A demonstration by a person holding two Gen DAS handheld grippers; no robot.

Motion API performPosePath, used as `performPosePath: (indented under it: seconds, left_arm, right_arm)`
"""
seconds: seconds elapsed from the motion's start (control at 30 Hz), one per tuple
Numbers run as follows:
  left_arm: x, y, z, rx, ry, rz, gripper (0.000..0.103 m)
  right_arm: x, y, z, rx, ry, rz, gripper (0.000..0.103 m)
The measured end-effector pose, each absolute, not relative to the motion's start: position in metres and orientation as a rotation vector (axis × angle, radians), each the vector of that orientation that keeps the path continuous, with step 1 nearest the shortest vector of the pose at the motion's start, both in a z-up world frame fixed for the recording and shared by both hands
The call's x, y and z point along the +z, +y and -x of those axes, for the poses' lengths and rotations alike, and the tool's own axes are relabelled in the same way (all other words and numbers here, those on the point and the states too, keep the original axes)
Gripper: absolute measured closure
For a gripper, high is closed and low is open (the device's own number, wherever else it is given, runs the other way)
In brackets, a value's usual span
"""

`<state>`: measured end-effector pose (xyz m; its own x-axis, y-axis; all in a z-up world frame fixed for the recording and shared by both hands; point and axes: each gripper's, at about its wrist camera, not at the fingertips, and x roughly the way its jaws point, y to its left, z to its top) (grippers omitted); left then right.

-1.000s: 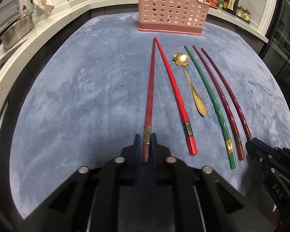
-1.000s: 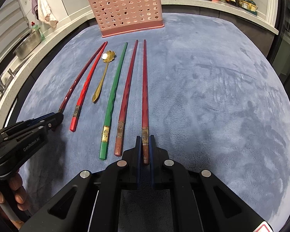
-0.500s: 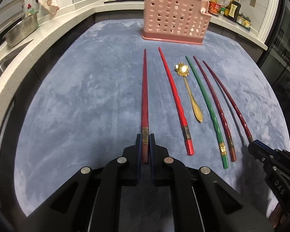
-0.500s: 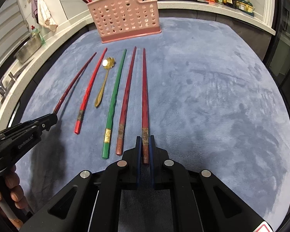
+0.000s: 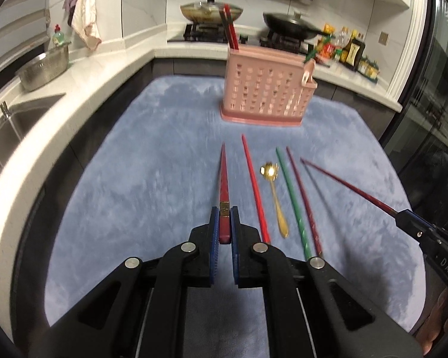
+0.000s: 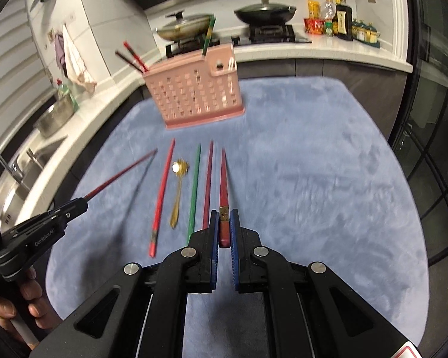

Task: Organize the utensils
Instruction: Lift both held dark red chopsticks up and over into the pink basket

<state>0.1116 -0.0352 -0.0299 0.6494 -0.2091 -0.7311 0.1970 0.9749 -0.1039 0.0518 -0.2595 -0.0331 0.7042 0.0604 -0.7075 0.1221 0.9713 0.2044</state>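
Left gripper (image 5: 224, 223) and right gripper (image 6: 224, 226), each clenched on one dark red lacquered chopstick (image 5: 223, 179) (image 6: 224, 179) — carry tips level, then drop them into the pink perforated plastic utensil basket (image 5: 265, 89).

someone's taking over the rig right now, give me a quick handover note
Left tool: shut on a dark red chopstick, lifted off the mat.
Right tool: shut on another dark red chopstick, also lifted.
On the blue mat: bright red chopstick, gold spoon, green chopstick, maroon chopstick.
Pink basket at the mat's far end already holds a few chopsticks.
Left: drop both held chopsticks into the basket, then the four on the mat.
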Motion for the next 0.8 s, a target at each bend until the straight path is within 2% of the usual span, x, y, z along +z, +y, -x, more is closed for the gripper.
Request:
performPosePath:
  seconds: [0.8]
  left_arm:
    - [0.109,-0.042,-0.157,-0.268,0.595,0.035,0.096]
  right_arm:
    - [0.091,-0.284,-0.087,-0.024,0.539,-0.26,0.096]
